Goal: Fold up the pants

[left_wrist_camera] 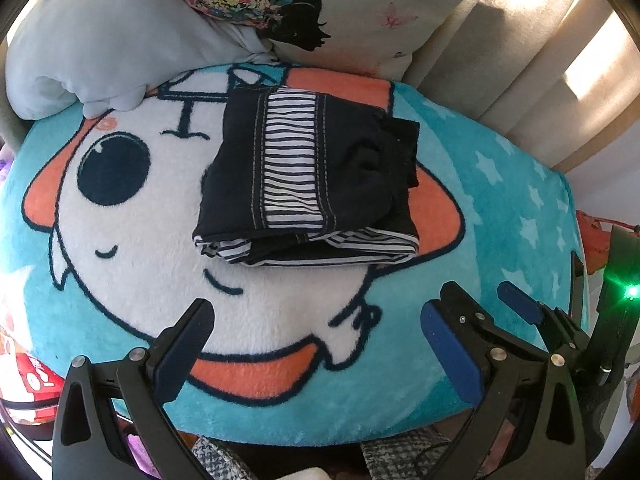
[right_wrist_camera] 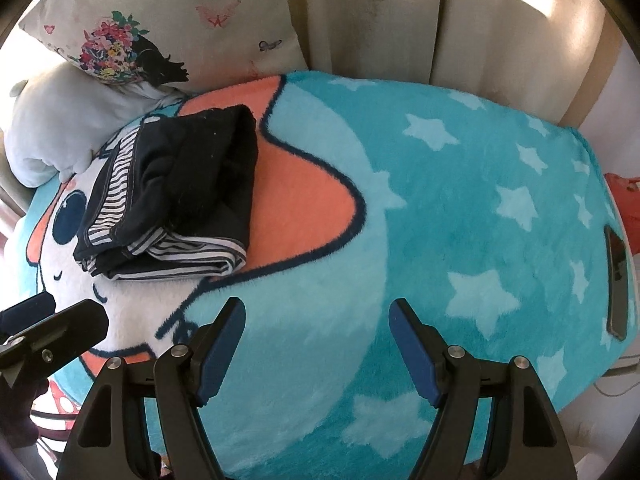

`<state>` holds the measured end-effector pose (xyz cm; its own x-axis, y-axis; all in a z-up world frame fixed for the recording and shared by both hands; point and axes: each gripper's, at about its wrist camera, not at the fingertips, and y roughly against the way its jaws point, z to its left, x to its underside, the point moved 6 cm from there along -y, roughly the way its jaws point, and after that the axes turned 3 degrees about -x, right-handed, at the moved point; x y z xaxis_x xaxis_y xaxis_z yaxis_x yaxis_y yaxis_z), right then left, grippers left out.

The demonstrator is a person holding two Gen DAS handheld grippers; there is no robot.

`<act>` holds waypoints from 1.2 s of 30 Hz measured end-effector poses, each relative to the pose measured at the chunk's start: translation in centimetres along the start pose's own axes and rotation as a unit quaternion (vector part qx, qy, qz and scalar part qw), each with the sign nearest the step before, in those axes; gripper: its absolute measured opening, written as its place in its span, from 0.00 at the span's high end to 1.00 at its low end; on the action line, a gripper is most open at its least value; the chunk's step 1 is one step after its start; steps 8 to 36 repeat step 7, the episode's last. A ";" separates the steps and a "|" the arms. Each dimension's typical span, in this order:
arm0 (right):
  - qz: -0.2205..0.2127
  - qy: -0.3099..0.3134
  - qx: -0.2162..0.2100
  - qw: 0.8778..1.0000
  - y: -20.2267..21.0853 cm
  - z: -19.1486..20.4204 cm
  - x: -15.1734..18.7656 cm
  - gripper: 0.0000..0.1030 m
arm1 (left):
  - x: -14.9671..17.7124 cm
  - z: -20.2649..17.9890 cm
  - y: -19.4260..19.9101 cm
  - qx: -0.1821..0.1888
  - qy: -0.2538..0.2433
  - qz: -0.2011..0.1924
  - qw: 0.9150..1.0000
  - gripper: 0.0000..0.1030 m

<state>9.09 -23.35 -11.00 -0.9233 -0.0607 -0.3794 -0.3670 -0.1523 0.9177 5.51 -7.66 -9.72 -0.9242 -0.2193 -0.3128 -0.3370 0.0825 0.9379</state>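
Pants [left_wrist_camera: 304, 176]: I saw them folded into a compact bundle on the plush blanket [left_wrist_camera: 500, 208] | left hand-held gripper [left_wrist_camera: 316, 344] spread, empty | right hand-held gripper [right_wrist_camera: 318, 340] spread, empty | I judged cloth soft, light, floppy; best pinched at the layered near edge.

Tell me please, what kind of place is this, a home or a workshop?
Most likely a home, probably a bed or sofa corner: a plush cartoon blanket, a flower-print pillow and folded dark pants lying on the blanket.
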 end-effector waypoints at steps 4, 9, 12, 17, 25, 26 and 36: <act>0.002 0.004 -0.006 1.000 -0.4 0.6 -0.3 0.24 | -0.2 0.8 0.0 -0.004 0.009 0.000 1.000 0.00; 0.006 0.010 -0.015 1.000 -0.8 1.4 -0.4 0.24 | -0.2 1.7 -0.1 -0.014 0.018 0.005 1.000 0.00; 0.006 0.010 -0.015 1.000 -0.8 1.4 -0.4 0.24 | -0.2 1.7 -0.1 -0.014 0.018 0.005 1.000 0.00; 0.006 0.010 -0.015 1.000 -0.8 1.4 -0.4 0.24 | -0.2 1.7 -0.1 -0.014 0.018 0.005 1.000 0.00; 0.006 0.010 -0.015 1.000 -0.8 1.4 -0.4 0.24 | -0.2 1.7 -0.1 -0.014 0.018 0.005 1.000 0.00; 0.006 0.010 -0.015 1.000 -0.8 1.4 -0.4 0.24 | -0.2 1.7 -0.1 -0.014 0.018 0.005 1.000 0.00; 0.006 0.010 -0.015 1.000 -0.8 1.4 -0.4 0.24 | -0.2 1.7 -0.1 -0.014 0.018 0.005 1.000 0.00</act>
